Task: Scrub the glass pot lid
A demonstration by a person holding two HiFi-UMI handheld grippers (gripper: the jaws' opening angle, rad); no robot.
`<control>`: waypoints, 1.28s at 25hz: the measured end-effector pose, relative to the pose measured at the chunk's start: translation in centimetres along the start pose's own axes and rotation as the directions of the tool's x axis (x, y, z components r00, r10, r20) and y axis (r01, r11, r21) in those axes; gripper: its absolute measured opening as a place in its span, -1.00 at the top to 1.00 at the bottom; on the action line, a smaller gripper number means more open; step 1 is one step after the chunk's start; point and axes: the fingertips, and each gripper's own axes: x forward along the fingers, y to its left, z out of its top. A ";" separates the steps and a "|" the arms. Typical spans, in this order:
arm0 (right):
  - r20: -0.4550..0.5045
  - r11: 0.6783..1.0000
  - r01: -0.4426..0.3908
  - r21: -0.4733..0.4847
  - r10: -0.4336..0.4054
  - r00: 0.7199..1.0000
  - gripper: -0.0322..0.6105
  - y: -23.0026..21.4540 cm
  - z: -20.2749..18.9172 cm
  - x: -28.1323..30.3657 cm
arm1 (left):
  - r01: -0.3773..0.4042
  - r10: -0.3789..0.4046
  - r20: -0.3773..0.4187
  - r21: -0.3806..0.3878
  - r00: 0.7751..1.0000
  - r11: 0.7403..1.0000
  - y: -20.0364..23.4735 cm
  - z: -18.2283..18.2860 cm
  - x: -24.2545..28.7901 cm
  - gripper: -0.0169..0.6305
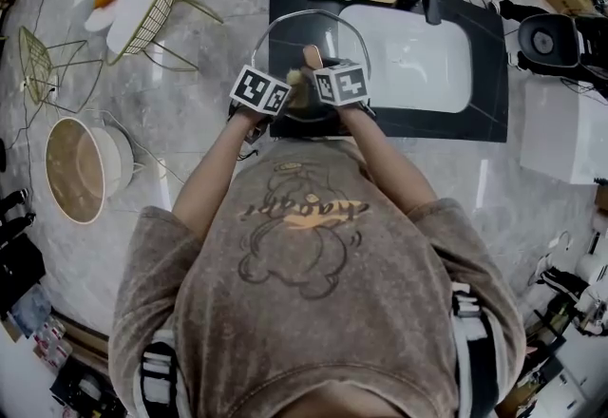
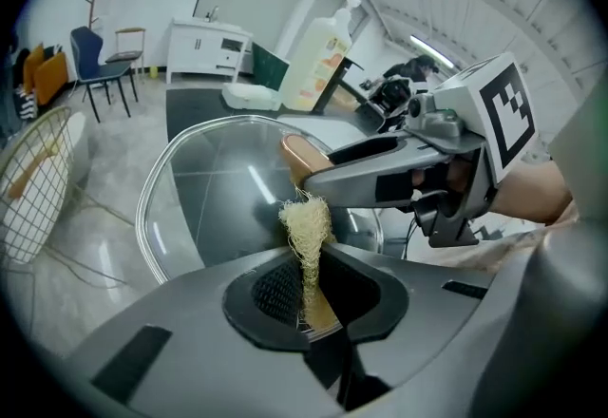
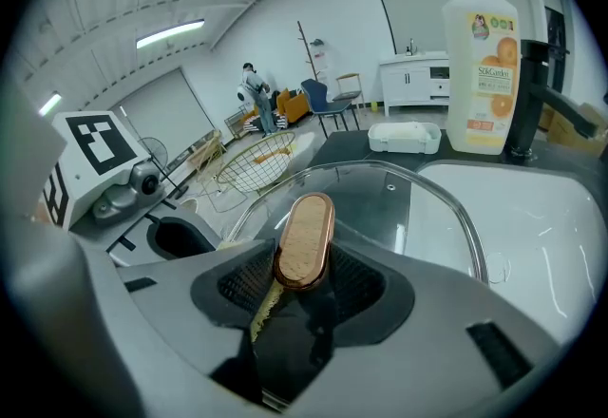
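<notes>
The glass pot lid [image 1: 285, 27] stands on edge over the black counter [image 1: 484, 74], left of the white sink [image 1: 418, 60]. My left gripper [image 1: 285, 95] is shut on the lid's near rim. In the left gripper view the rim runs down between the pads of the left gripper [image 2: 309, 297] and the lid [image 2: 209, 188] curves away to the left. My right gripper [image 1: 318, 74] is shut on a wooden-backed scrub brush [image 1: 312, 55]. In the right gripper view the brush [image 3: 304, 240] sits upright in the right gripper [image 3: 299, 288]. Its pale bristles [image 2: 304, 221] rest against the glass.
A dish-soap pump bottle [image 3: 480, 55], a white soap dish [image 3: 406, 135] and a black faucet [image 3: 532, 103] stand along the counter's far edge. Wire racks with plates [image 1: 157, 3] and a large bowl [image 1: 76, 169] sit on the floor to the left. White boxes [image 1: 560, 131] lie right.
</notes>
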 end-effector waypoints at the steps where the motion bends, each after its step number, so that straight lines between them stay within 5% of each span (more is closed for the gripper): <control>1: 0.000 1.000 0.001 -0.001 -0.001 1.000 0.33 0.0 0.0 0.0 | -0.013 0.013 0.009 -0.007 1.000 1.000 -0.1 0.0 0.0 0.78; 7: 0.002 1.000 0.001 0.001 -0.001 1.000 0.33 0.1 0.0 -0.1 | -0.052 0.053 -0.004 0.040 0.999 0.998 -2.2 -0.7 1.1 0.78; 15: 0.003 1.000 -0.006 0.003 0.006 1.000 0.33 -0.2 -0.1 0.1 | -0.067 0.068 0.044 -0.019 0.997 0.998 -2.9 -0.3 1.5 0.78; 21: 0.006 1.000 -0.019 0.005 0.019 1.000 0.33 -0.2 -0.1 0.1 | 0.015 -0.011 0.075 -0.058 0.997 0.998 -5.4 -0.7 1.2 0.78; 26: 0.010 1.000 -0.025 0.011 0.025 1.000 0.32 -0.1 -0.2 0.1 | 0.068 -0.067 0.056 -0.026 0.996 0.997 -7.4 -1.5 2.5 0.78; 32: 0.008 1.000 -0.020 0.004 0.020 1.000 0.32 -0.1 -0.2 0.0 | 0.009 -0.010 0.054 0.020 0.998 1.000 -6.6 -2.1 3.3 0.78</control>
